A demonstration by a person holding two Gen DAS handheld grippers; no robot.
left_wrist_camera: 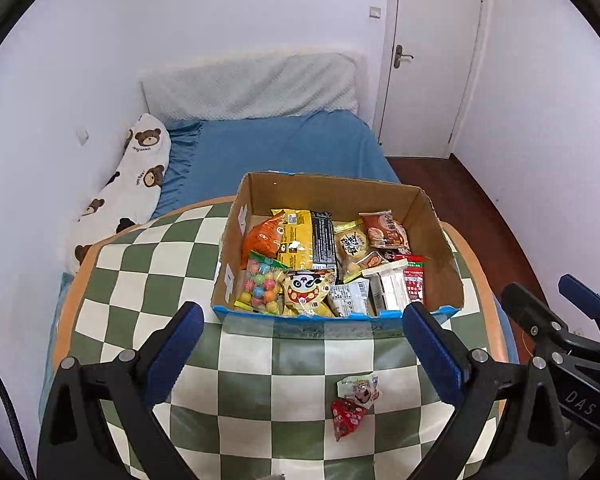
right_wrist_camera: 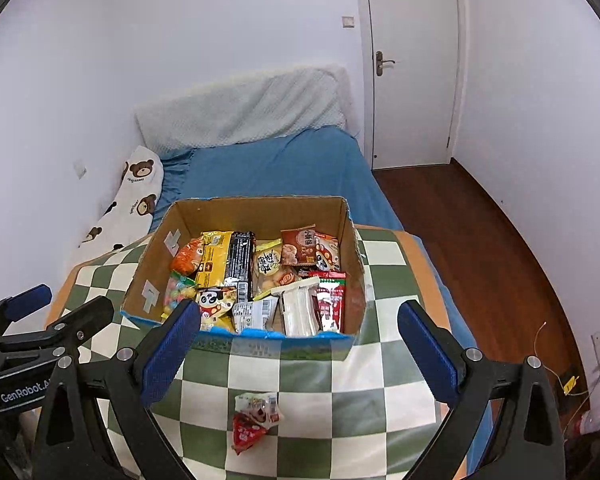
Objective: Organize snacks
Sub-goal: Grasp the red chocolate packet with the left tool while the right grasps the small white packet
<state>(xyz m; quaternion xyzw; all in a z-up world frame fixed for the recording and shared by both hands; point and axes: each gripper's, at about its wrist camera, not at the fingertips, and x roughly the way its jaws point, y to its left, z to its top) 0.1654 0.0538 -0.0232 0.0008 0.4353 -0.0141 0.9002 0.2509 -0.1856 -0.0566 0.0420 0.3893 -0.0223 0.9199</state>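
Brimming with snack packets [left_wrist_camera: 300,240], cardboard box [left_wrist_camera: 440,280] on checkered table [left_wrist_camera: 140,280], both grippers [left_wrist_camera: 300,344] [right_wrist_camera: 296,344] spread apart, empty.

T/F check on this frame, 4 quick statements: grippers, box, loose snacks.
1. Both grippers, left gripper and right gripper, have open, empty jaws. True.
2. The cardboard box is empty. False: it is full of snack packets.
3. Two small packets, a red packet and a white packet, lie on the checkered tablecloth, outside the box. True.
4. The door stands open. False: it is closed.
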